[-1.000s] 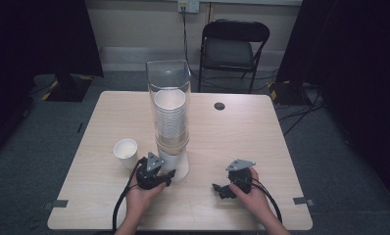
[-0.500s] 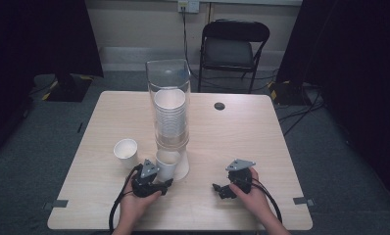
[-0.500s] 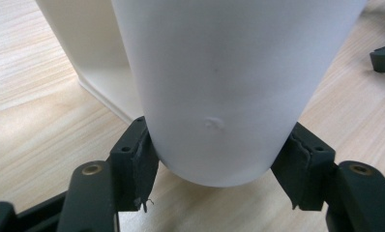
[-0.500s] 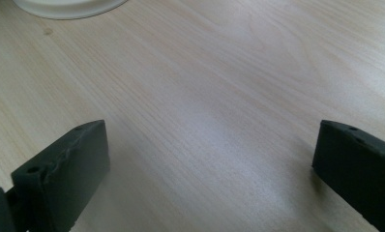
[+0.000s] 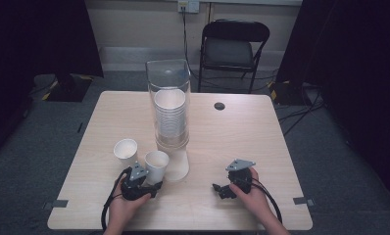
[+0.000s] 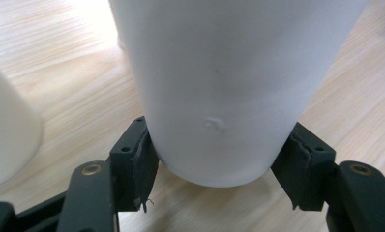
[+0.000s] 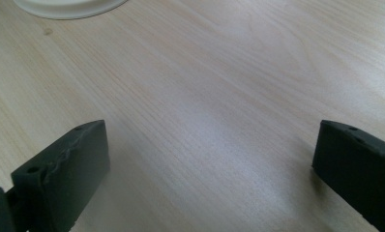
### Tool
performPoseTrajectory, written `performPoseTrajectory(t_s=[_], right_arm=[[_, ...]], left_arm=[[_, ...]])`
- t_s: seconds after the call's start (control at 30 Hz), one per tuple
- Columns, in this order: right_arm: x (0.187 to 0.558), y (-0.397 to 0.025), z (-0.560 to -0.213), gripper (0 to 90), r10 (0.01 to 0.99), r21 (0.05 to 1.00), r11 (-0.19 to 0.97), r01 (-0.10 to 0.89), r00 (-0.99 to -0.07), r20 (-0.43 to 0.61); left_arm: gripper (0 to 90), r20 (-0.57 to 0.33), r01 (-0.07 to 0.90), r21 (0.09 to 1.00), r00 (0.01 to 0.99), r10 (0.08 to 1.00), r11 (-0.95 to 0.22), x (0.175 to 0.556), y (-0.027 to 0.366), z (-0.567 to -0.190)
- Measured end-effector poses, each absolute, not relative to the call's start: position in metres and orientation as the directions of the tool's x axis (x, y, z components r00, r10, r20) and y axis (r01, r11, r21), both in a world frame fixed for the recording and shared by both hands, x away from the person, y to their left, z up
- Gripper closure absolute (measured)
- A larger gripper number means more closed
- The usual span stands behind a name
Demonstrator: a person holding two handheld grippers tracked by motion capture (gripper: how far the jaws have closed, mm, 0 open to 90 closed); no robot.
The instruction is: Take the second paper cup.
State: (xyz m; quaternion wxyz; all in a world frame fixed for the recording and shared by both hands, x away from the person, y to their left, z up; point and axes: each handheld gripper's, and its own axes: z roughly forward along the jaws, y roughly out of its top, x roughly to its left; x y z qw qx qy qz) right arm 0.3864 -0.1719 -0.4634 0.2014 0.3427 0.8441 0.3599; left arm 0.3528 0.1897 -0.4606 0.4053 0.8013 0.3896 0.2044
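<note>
There's the white paper cup [image 5: 157, 165], upright near the front of the table [image 5: 261, 142], just in front and to the left of the tall clear dispenser [image 5: 169, 105], and the left gripper [image 5: 153, 188] has it: in the left gripper view the cup [image 6: 229, 87] sits squarely between the two black jaws, one pad pressed against each side of its lower wall, its base just above the wood. The left hand [image 5: 122, 208] comes up from the table's near edge behind that gripper, a black cable looping out beside it. Just to the left of the held cup stands a second white cup [image 5: 125, 150], open mouth up, on its own on the tabletop; its pale side shows at the left edge of the left gripper view [image 6: 7, 135]. Behind them, the dispenser carries a stack of white cups [image 5: 170, 117] inside its tube, resting on a white base [image 5: 178, 166]. Over to the right, well apart from all that, the right gripper [image 5: 217, 188] lies low over bare wood in the right hand [image 5: 249, 193], jaws spread wide with nothing between them, grey three-cornered plate on top. Beyond the table, a dark folding chair [image 5: 234, 49] stands against the far wall.
</note>
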Motion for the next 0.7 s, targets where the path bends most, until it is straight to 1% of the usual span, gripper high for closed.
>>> performPoseTrajectory(t_s=[0.5,0.7], right_arm=[[0.386,-0.172,-0.463,0.0,0.724,0.746,0.506,0.433,-0.684,-0.094],[0.386,-0.172,-0.463,0.0,0.724,0.746,0.506,0.434,-0.684,-0.093]], left_arm=[[37.4,0.025,0.466,0.801,0.602,0.798,-0.376,0.352,0.2,-0.462],[37.4,0.005,0.481,0.801,0.588,0.809,-0.355,0.352,0.206,-0.467]])
